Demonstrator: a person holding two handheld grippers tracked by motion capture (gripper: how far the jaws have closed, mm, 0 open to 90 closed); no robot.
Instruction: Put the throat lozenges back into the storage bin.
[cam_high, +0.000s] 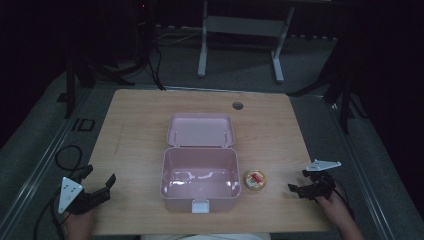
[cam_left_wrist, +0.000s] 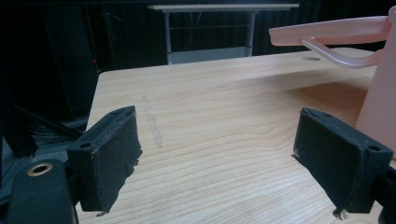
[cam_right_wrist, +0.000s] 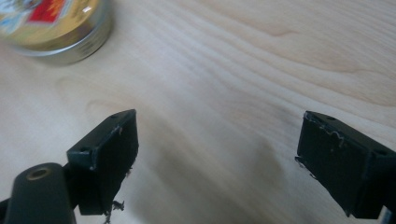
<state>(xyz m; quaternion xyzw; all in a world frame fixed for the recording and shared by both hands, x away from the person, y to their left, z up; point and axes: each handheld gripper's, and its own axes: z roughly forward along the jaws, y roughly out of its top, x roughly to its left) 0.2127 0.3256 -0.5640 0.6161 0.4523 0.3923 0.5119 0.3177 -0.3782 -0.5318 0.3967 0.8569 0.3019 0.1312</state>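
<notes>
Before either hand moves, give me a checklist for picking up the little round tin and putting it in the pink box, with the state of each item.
1. Pink box lid open, laid back behind it: ok.
2. Box interior free of contents: ok, the high view shows bare pink floor.
3. Round tin standing free on the table, apart from the box: ok.
4. Right tongs open, nothing between the jaws: ok.
5. Right tongs lined up on the tin: not ok; in the right gripper view the tin sits up and left of the jaws.
6. Left tongs open and away from the box: ok.
</notes>
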